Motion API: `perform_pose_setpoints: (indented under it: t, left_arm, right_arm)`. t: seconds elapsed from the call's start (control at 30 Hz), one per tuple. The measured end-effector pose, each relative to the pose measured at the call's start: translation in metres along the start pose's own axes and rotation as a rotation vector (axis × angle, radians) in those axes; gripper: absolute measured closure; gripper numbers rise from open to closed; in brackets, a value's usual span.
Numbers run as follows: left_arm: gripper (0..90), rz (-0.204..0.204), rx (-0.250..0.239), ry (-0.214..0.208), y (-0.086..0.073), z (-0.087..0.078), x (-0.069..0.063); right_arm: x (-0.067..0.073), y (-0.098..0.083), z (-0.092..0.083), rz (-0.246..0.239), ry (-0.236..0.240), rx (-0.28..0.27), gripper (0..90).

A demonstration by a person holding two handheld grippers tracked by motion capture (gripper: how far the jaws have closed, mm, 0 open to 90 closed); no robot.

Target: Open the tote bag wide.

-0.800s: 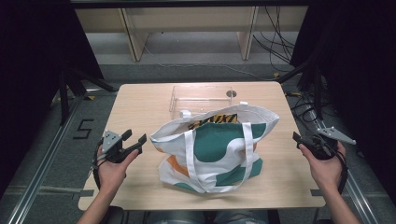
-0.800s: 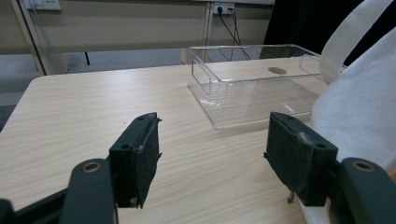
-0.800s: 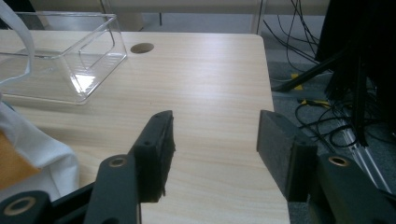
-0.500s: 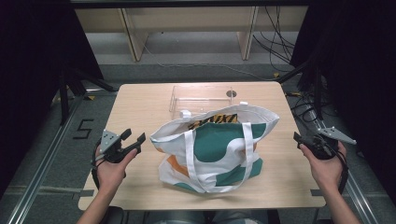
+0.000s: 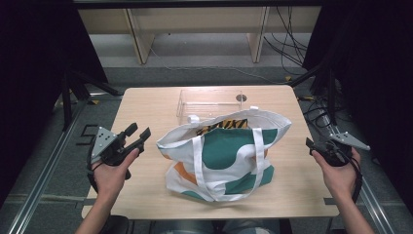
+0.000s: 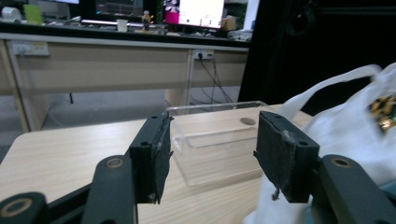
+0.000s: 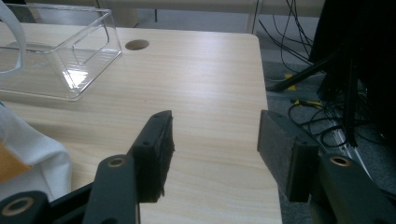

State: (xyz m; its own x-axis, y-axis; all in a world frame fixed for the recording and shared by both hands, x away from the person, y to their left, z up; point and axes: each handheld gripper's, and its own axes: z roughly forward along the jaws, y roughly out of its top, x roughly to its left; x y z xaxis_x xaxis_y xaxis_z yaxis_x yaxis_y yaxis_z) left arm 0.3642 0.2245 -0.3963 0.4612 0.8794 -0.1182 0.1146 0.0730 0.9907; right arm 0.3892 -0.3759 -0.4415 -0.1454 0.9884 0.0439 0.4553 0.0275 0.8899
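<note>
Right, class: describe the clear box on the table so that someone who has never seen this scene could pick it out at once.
Start from the wooden table, then find the white tote bag with green and orange patches at its middle. Just behind the bag, toward the far edge, stands the clear plastic box, beside a round hole in the tabletop. It is the see-through thing there.

Both grippers are matte black with flat foam-faced jaws and round brass-looking pivot screws. The left gripper carries a grey three-cornered plate with small holes, and the right gripper has one too. Black cables loop off each. Forearms are bare, no sleeves.
</note>
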Motion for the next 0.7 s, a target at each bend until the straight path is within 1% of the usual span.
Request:
perform_pose_setpoints:
  t: [0.03, 0.07, 0.1, 0.13, 0.17, 0.2, 0.23, 0.27, 0.3, 0.33, 0.4, 0.43, 0.47, 0.5, 0.53, 0.57, 0.6, 0.67, 0.7]
  left_arm:
    - [45.3, 0.007, -0.002, -0.008, 0.003, 0.0, -0.003]
    - [45.5, 0.019, -0.011, -0.032, 0.01, -0.002, -0.01]
    - [45.8, 0.026, -0.018, -0.045, 0.013, -0.002, -0.014]
    - [46.1, 0.026, -0.018, -0.045, 0.013, -0.002, -0.014]
    - [46.3, 0.038, -0.027, -0.06, 0.017, -0.003, -0.018]
    - [46.5, 0.048, -0.031, -0.088, 0.024, -0.003, -0.026]
    - [46.7, 0.048, -0.031, -0.088, 0.024, -0.003, -0.026]
    - [46.9, 0.07, -0.032, -0.118, 0.03, -0.002, -0.035]
    - [47.2, 0.07, -0.032, -0.118, 0.03, -0.002, -0.035]
    - [47.7, 0.097, -0.022, -0.151, 0.034, 0.002, -0.044]
    - [48.5, 0.121, -0.01, -0.187, 0.037, 0.006, -0.054]
    - [48.8, 0.129, -0.002, -0.204, 0.038, 0.01, -0.059]
    - [48.8, 0.129, -0.002, -0.204, 0.038, 0.01, -0.059]
    - [48.8, 0.141, 0.011, -0.224, 0.038, 0.014, -0.066]
    - [49.2, 0.161, 0.032, -0.25, 0.039, 0.021, -0.075]
    - [49.4, 0.161, 0.032, -0.25, 0.039, 0.021, -0.075]
    - [49.5, 0.176, 0.048, -0.265, 0.039, 0.025, -0.08]
    - [49.6, 0.197, 0.075, -0.288, 0.039, 0.033, -0.09]
    - [50.4, 0.217, 0.101, -0.312, 0.04, 0.041, -0.098]
  right_arm:
    - [0.0, 0.0, 0.0, 0.01, 0.001, 0.003, 46.0]
    - [-0.001, 0.0, 0.001, -0.004, -0.004, -0.006, 46.0]
    - [-0.002, 0.0, 0.002, -0.015, 0.005, -0.01, 45.9]
    - [-0.002, 0.0, 0.003, -0.017, 0.007, -0.027, 45.9]
    - [0.0, 0.0, 0.003, 0.0, -0.002, -0.022, 45.9]
    - [0.0, 0.0, 0.002, 0.008, -0.001, -0.019, 45.9]
    - [0.0, 0.0, 0.002, 0.008, -0.001, -0.019, 45.9]
    - [-0.002, 0.0, 0.003, -0.033, -0.002, -0.022, 45.8]
    - [-0.001, 0.001, 0.002, -0.015, 0.017, -0.011, 45.8]
    - [-0.002, 0.001, 0.002, -0.023, 0.011, -0.013, 45.7]
    - [-0.002, 0.001, 0.002, -0.024, 0.01, -0.015, 45.6]
    - [-0.002, 0.001, 0.002, -0.029, 0.005, -0.015, 45.6]
    - [-0.002, 0.001, 0.002, -0.029, 0.005, -0.015, 45.6]
    - [-0.003, 0.001, 0.003, -0.041, -0.001, -0.008, 45.5]
    - [-0.003, 0.001, 0.003, -0.035, 0.006, -0.01, 45.5]
    - [-0.003, 0.001, 0.003, -0.035, 0.006, -0.01, 45.5]
    - [-0.003, 0.0, 0.003, -0.032, 0.018, -0.011, 45.4]
    - [-0.003, 0.0, 0.003, -0.03, 0.017, -0.011, 45.4]
    - [-0.003, 0.0, 0.003, -0.031, 0.017, -0.01, 45.3]
